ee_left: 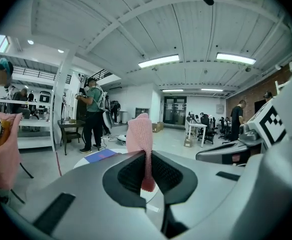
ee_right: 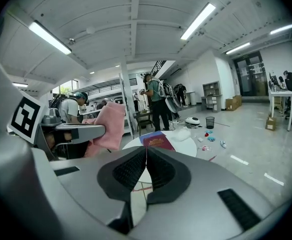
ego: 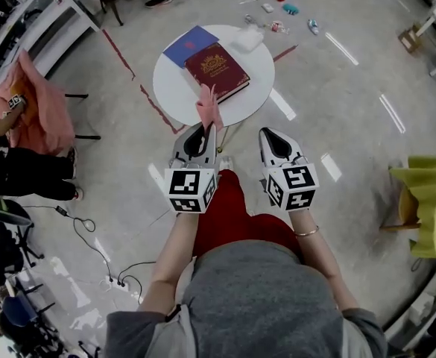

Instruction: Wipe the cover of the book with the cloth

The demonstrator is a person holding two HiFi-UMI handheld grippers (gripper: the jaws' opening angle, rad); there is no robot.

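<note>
The left gripper (ee_left: 146, 159) pinches the pink cloth (ego: 209, 107) and holds it over the near edge of the table (ego: 174, 89). The right gripper (ee_right: 146, 153), to its right, has its jaws pressed together and empty. The red book (ego: 217, 71) lies on the table, just beyond the cloth.

Place: a large open-plan lab or workshop hall with office desks.
Ceiling: white ribbed panels on beams, with long strip lights (ee_left: 158, 61).
Floor: polished concrete with red tape lines (ego: 121, 54); loose cables run to a power strip (ego: 121, 280).
Furniture: white shelving racks (ego: 24, 13), a round white table (ego: 174, 88), and rows of desks (ee_left: 200, 129).
Walls: a brick wall (ee_left: 245, 91) on one side.
People: a person (ee_left: 92, 115) stands by the racks; others are at the desks.
</note>
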